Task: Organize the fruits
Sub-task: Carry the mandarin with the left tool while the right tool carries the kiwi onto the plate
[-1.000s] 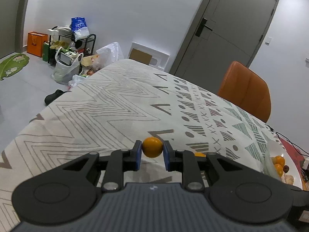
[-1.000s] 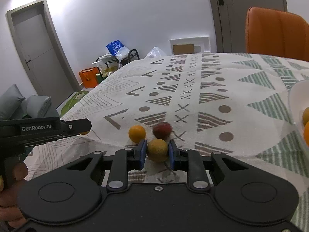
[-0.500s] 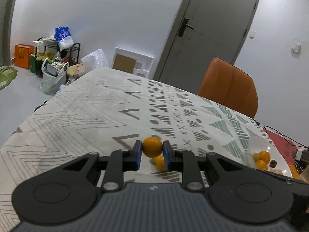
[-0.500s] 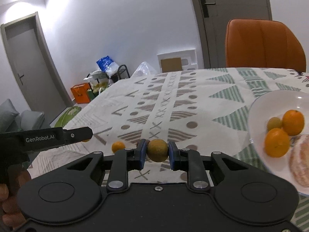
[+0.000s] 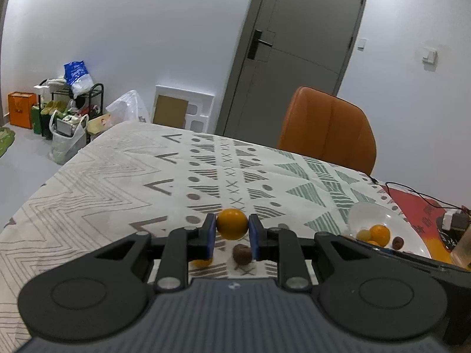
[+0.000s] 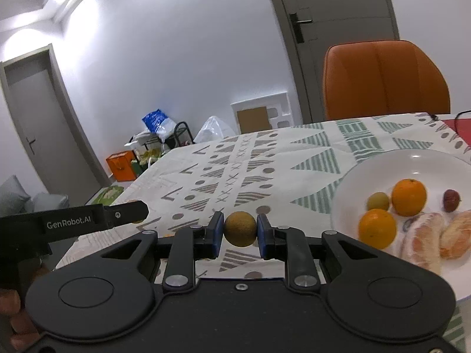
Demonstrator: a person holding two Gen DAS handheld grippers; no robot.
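My left gripper (image 5: 232,226) is shut on a small orange fruit (image 5: 232,223), held above the patterned tablecloth. Below it on the cloth lie a brownish-red fruit (image 5: 242,253) and another orange fruit (image 5: 201,262), partly hidden by the fingers. My right gripper (image 6: 240,229) is shut on a yellow-green round fruit (image 6: 240,229), just left of the white plate (image 6: 353,182). The plate holds two oranges (image 6: 409,197), a small yellow-green fruit (image 6: 378,201), a red fruit (image 6: 452,200) and peeled citrus pieces (image 6: 424,238). The left gripper also shows in the right wrist view (image 6: 126,210).
An orange chair (image 5: 326,129) stands at the table's far side. A black cable (image 5: 418,191) and a small device (image 5: 454,220) lie by the red mat at the right. Bags and a rack (image 5: 70,108) stand on the floor beyond the table's left end.
Both grippers have swung to the right toward the plate, each still holding its fruit. The plate now fills the right of the right wrist view.
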